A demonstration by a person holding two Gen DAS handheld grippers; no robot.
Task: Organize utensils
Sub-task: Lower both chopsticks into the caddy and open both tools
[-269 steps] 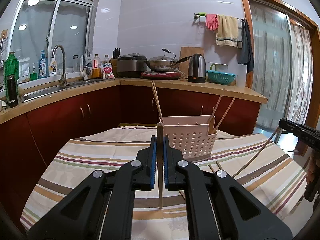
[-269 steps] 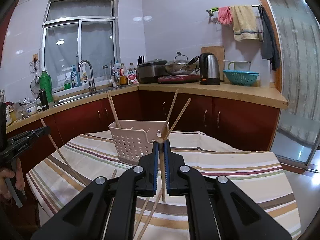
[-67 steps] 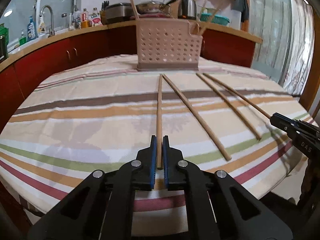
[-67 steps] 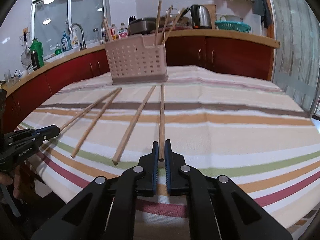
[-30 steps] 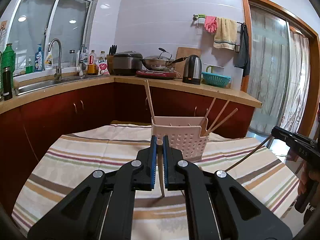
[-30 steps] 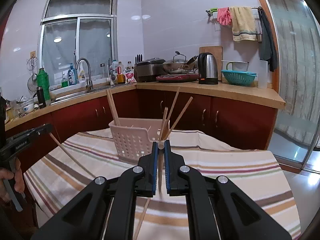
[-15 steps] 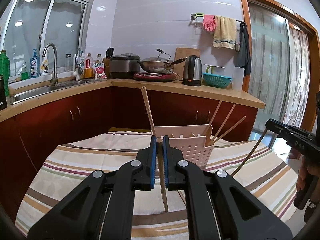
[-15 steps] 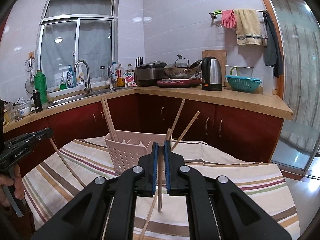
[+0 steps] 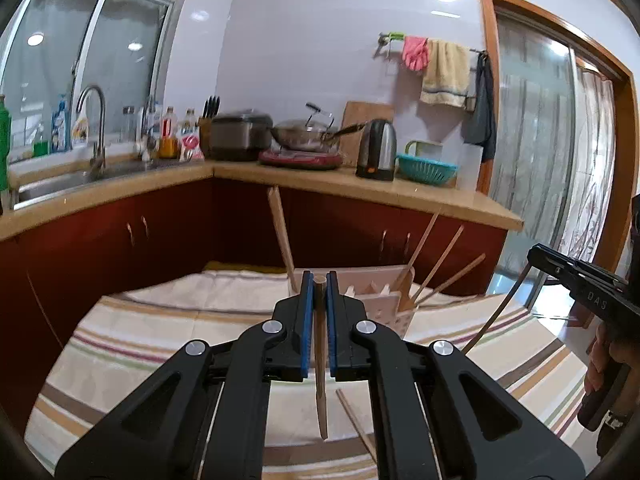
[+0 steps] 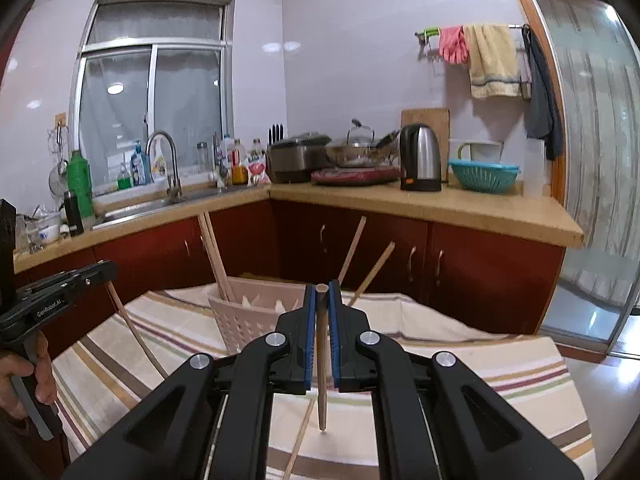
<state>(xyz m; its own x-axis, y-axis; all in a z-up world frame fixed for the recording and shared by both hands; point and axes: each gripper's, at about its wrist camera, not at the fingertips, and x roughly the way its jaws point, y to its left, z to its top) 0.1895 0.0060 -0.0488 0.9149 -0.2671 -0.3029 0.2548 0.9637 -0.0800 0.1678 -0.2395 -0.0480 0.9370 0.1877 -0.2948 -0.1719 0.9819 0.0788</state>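
Observation:
My left gripper [image 9: 319, 280] is shut on a wooden chopstick [image 9: 321, 380] that hangs tip down above the striped table. My right gripper [image 10: 322, 290] is shut on another wooden chopstick [image 10: 321, 376], also hanging tip down. A pink perforated utensil basket [image 9: 386, 306] stands on the table just behind the left gripper and holds several upright chopsticks. It shows in the right wrist view [image 10: 252, 312] too, left of the right gripper. One more chopstick lies on the cloth, in the left wrist view [image 9: 354, 422] and the right wrist view [image 10: 300, 436].
The round table has a striped cloth [image 9: 132, 344]. Red cabinets under a wooden counter [image 9: 360, 188] run behind it, with a sink, kettle, wok and rice cooker. A glass door [image 10: 592, 184] is at the right.
Both grippers picked a chopstick off the cloth and lifted it. Over the last second they moved closer to the basket, which now sits partly behind the fingers.

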